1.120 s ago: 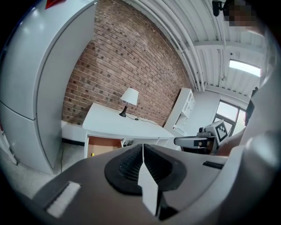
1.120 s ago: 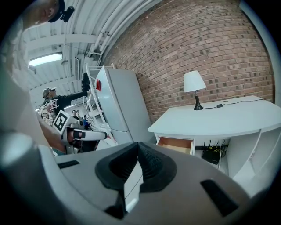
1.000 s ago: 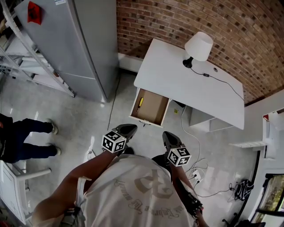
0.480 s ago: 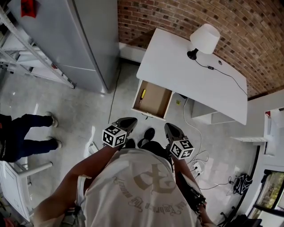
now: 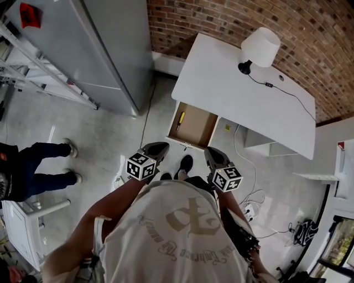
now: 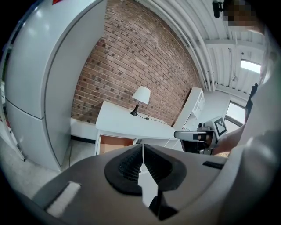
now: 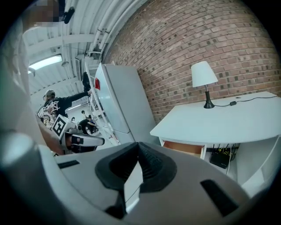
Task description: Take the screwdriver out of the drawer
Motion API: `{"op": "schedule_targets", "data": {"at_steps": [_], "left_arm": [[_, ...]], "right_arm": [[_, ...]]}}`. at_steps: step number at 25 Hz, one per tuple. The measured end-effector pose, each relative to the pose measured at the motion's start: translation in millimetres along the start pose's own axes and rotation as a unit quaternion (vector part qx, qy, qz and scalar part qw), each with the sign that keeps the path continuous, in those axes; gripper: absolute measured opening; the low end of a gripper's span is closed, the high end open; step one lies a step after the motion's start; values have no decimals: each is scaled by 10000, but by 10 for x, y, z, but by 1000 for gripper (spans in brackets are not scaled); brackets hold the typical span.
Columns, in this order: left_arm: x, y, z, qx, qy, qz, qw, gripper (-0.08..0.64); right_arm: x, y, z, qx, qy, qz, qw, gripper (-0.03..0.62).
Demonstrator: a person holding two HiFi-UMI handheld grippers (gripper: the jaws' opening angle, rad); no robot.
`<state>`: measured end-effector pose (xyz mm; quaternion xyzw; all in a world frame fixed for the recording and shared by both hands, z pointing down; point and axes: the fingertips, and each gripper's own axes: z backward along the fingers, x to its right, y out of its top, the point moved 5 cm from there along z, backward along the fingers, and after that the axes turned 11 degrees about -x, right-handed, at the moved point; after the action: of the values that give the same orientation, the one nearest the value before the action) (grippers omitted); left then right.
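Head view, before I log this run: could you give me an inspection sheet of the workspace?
Surface: white desk, bare except a white table lamp.
Job's things: yellow-handled screwdriver lies in the open wooden drawer, by its left wall in the head view.
Clutter: nothing seen.
Grippers: left gripper and right gripper short of the drawer, jaws shut, empty.
Cables: black lamp cord across the desk; white floor cables at right.
Surroundings: red brick wall, grey refrigerator, metal ladder, bystander's legs.
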<state>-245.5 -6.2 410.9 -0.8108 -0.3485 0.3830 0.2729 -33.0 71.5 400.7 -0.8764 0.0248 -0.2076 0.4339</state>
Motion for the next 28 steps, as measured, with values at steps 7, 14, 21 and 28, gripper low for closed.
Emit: {"op": "schedule_targets", "data": {"at_steps": [7,14,21,28], "left_arm": [[-87,307,-273,-63,139,-1,9999,14],[-172,578,-613,-143,248,-20,9996,14],[-210,730,-925,-327,338,19,9989,14],[-218,784,-1125,-436,472,53,9979,14]], "right_arm": [[347,237,-158,-82,129,224,9996,6],[723,382,-323,-84,301,245,9992,6],[1034,442,-486,-157,511,169,9984,6],[1242,431,-633,-324,705,208,9968,6]]}}
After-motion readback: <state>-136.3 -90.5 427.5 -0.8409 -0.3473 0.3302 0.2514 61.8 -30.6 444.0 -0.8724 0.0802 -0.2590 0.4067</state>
